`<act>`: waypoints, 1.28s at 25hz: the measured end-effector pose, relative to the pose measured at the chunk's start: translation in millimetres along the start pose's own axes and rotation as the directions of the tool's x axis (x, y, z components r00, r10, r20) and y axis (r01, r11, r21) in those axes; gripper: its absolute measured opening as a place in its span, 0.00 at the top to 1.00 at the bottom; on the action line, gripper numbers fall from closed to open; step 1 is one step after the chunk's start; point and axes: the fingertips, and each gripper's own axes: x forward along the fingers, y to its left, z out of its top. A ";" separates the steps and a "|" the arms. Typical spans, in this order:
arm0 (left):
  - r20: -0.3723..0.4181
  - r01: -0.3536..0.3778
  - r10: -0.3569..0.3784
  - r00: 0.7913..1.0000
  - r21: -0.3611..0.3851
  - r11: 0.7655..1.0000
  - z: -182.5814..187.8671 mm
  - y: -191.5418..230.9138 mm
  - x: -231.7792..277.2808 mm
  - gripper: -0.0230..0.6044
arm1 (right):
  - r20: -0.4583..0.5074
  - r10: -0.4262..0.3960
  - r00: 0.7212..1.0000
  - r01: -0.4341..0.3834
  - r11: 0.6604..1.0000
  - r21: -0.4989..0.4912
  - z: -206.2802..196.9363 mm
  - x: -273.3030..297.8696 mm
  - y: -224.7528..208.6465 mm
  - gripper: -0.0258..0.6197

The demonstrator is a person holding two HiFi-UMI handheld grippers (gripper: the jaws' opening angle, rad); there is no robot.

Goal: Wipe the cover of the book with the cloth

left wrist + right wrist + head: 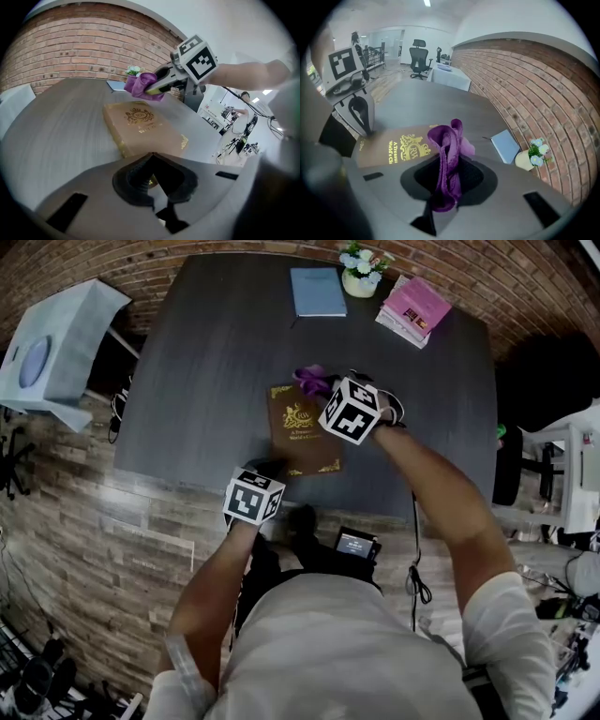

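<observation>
A brown book (302, 432) with gold print lies flat in the middle of the dark table (206, 381). My right gripper (328, 390) hovers over the book's far end, shut on a bunched purple cloth (450, 140) that sticks up from its jaws. The cloth (140, 84) hangs just above the book (140, 129) in the left gripper view. At the book's near left corner, my left gripper (152, 157) has its jaws shut, tips right at the corner. Whether they pinch the cover I cannot tell.
At the table's far edge lie a blue notebook (318, 291), a small pot of flowers (361, 273) and a stack of pink books (414, 307). A white stand (56, 348) sits off the table's left. A small dark device (356, 543) is near the front edge.
</observation>
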 end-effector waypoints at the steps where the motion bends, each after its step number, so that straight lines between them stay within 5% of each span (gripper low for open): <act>1: -0.008 -0.002 0.003 1.000 0.008 1.000 -0.1 -0.2 0.4 0.95 | -0.003 -0.005 1.000 0.005 1.000 -0.007 0.9 2.8 -2.6 0.82; 13: -0.053 -0.035 0.036 0.998 0.031 0.999 -0.1 0.7 1.3 0.95 | -0.080 0.012 0.997 -0.017 0.998 -0.067 -10.1 34.5 11.8 0.82; 32: -0.035 -0.058 0.058 0.998 0.012 0.998 -0.2 3.3 0.3 0.95 | -0.064 0.075 0.995 -0.081 0.992 -0.092 -19.0 14.2 68.3 0.82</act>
